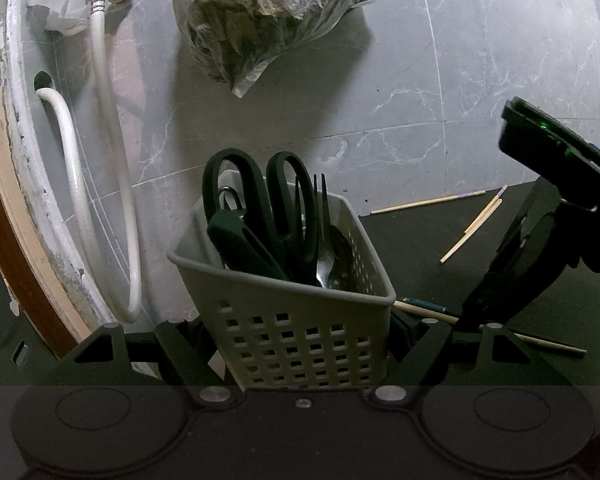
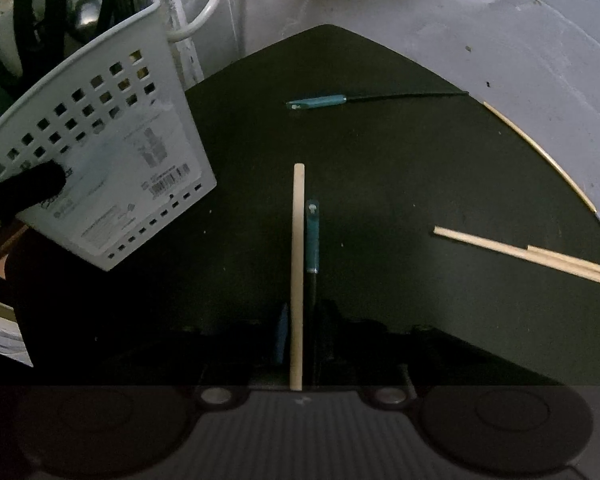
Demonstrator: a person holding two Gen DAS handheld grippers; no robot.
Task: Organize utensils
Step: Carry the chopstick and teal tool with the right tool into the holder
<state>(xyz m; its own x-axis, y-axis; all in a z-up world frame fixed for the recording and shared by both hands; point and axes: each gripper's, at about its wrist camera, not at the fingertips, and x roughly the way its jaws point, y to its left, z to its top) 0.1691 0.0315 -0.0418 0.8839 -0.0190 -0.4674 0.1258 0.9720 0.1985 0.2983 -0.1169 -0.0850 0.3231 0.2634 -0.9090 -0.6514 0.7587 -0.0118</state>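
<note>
Left wrist view: my left gripper (image 1: 300, 344) is clamped on the grey perforated basket (image 1: 300, 320), its fingers pressing the two side walls, and holds it tilted over the dark worktop (image 1: 420, 248). Standing in the basket are black-handled scissors (image 1: 284, 200), a fork (image 1: 320, 200), a spoon (image 1: 332, 256) and another dark handle (image 1: 240, 244). Behind it is a grey marbled wall (image 1: 460, 80) with a white hose (image 1: 100, 160) and a plastic bag of dark leaves (image 1: 260, 20). Loose wooden chopsticks (image 1: 472, 224) lie on the worktop near the wall, well apart from the basket.

My right gripper (image 1: 480, 312) shows at the right of this view, pointing steeply down just beside the basket, its tips at a pale chopstick (image 1: 420, 311).

From the right wrist view, my right gripper (image 2: 300, 344) is closed on that pale chopstick (image 2: 298, 272), which runs straight out between the fingers. A teal-handled stick (image 2: 312, 240) lies right alongside it; I cannot tell whether it is gripped too or only resting on the worktop (image 2: 380, 184). A second teal-handled stick (image 2: 320, 101) lies farther off, and more wooden chopsticks (image 2: 520, 252) lie to the right. The basket (image 2: 112, 184) hangs at the left, label side showing.
</note>
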